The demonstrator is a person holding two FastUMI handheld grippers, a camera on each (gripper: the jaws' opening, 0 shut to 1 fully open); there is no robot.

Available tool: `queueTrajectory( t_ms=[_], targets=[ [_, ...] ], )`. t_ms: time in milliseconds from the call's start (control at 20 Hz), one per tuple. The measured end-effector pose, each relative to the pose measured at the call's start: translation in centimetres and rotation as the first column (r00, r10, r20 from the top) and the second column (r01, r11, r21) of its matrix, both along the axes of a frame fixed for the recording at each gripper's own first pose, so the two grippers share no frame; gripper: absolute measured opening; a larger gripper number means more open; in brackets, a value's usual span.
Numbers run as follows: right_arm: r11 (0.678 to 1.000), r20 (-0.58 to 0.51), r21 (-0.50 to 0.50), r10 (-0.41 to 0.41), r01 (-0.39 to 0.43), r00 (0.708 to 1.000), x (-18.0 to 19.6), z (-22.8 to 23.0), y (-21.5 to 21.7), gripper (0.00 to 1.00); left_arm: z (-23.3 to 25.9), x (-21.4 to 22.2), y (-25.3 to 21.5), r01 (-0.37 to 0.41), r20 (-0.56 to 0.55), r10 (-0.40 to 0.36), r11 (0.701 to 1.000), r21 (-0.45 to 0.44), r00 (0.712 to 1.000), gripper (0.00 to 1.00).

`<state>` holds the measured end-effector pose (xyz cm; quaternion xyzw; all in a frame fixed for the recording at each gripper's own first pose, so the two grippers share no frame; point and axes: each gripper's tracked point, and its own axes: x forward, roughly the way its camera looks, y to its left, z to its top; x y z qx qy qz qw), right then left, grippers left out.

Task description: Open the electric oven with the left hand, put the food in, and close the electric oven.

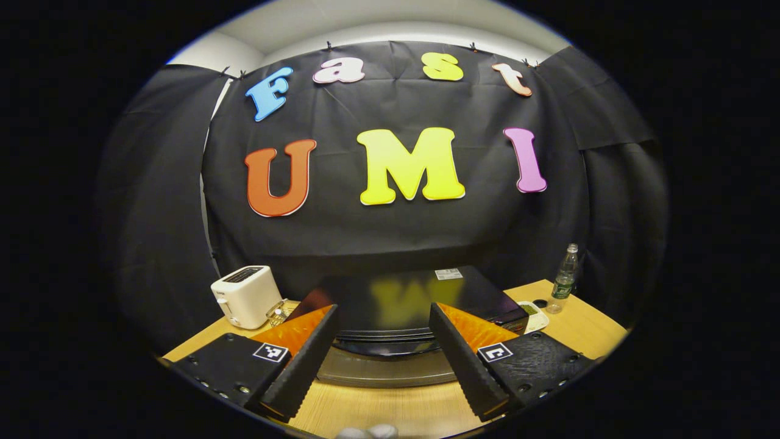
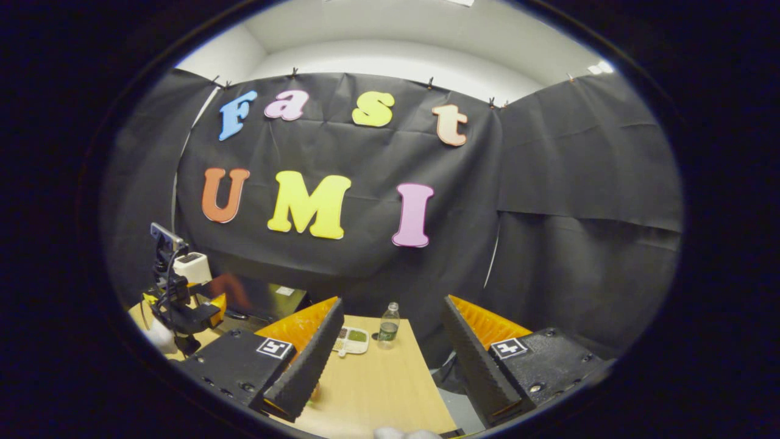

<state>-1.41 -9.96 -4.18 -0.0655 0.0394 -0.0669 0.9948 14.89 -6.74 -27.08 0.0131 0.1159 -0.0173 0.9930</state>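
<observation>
Oven (image 1: 414, 299): black, on the wooden table (image 1: 585, 323), door shut.
Left gripper (image 1: 384, 360): fingers spread apart, empty, just in front of the oven.
Food tray (image 2: 350, 339): on the table just right of the oven.
Bottle (image 2: 388, 326): beside the tray, further from the oven.
Toaster (image 1: 247, 294): left of the oven.
Right gripper (image 2: 390, 366): fingers apart, empty, well right of the oven.

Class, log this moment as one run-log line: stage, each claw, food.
stage: before opening | left claw: open, facing closed oven | right claw: open, over table | food tray: on table beside bottle
</observation>
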Motion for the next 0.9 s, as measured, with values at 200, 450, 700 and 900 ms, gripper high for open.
queueTrajectory(
  t_ms=[200,450,700,900],
  targets=[
    [1.0,-0.023,-0.006,-0.016,0.016,1.0,0.3,-0.4,0.0,1.0,-4.1,1.6,-0.7,0.018,-0.082,-0.019,1.0,-0.018,0.996,0.97],
    [1.0,-0.023,-0.017,-0.016,0.015,1.0,0.2,-0.2,0.5,1.0,-5.4,1.8,-0.8,0.012,-0.116,-0.017,0.999,-0.042,0.993,0.98],
    [1.0,-0.03,-0.008,-0.008,0.008,1.0,0.3,-0.7,0.6,1.0,-5.4,0.3,-0.6,0.013,-0.124,-0.018,0.999,-0.046,0.992,0.99],
    [1.0,-0.03,-0.007,0.014,-0.014,0.999,0.2,-0.8,1.2,1.0,-5.7,-2.0,-0.5,0.016,-0.134,-0.022,0.999,-0.043,0.991,0.99]
  ],
)
